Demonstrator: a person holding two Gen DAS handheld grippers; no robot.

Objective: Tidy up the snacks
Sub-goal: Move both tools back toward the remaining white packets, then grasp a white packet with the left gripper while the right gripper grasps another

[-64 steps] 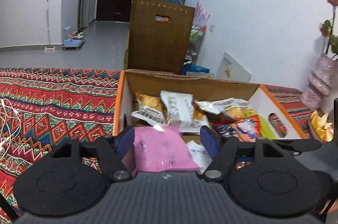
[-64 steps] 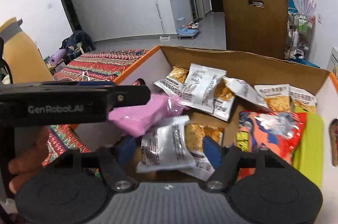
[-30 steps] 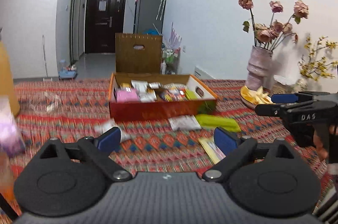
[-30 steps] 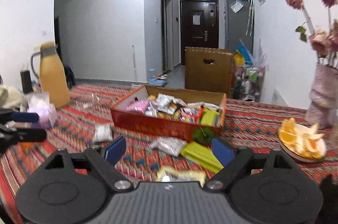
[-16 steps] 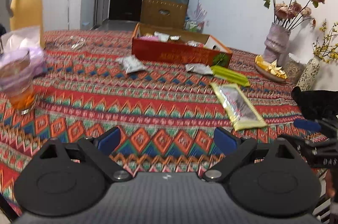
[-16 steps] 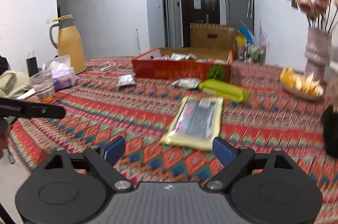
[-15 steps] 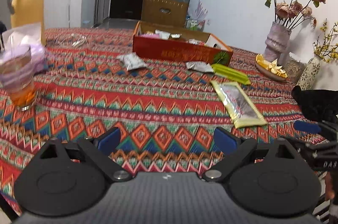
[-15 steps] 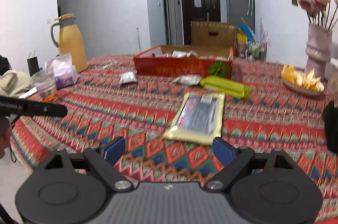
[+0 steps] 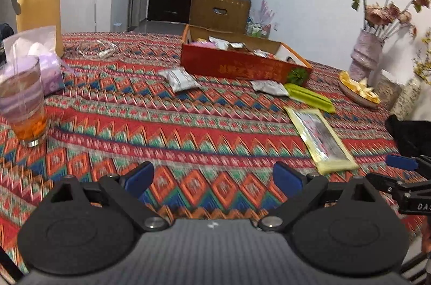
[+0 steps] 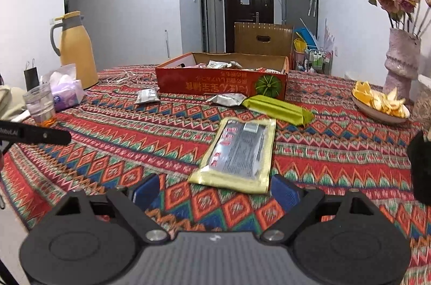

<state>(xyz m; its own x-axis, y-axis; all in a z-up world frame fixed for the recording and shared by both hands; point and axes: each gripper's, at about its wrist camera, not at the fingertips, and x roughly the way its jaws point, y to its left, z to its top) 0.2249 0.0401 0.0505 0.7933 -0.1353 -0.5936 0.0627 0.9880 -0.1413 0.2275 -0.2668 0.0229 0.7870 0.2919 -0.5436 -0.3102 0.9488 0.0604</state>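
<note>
Left wrist view: the left gripper (image 9: 212,178) hangs over the patterned tablecloth (image 9: 172,129) with its jaws wide and nothing between them. The red box (image 9: 242,67) sits far across the table, already holding several packets. Four snacks lie outside it: two silver packets (image 9: 180,76) near its front wall, a green packet (image 9: 309,96) by its corner, and a flat yellow packet (image 9: 320,139) nearest the camera, off to the right. The right gripper (image 9: 401,164) shows only as a blue pad and black arm at the frame edge; from here its spread cannot be judged. A dark shape above it is cut off and I cannot tell what it is.

Right wrist view: the right gripper's jaws stand wide and empty, with the yellow packet just ahead of its pads. That packet looks like the sensible next pick. It lies flat, so the pads should probably close across a narrow edge rather than press down on its face. The printing on it is too small to read. The box's contents are mostly hidden behind its front wall.
</note>
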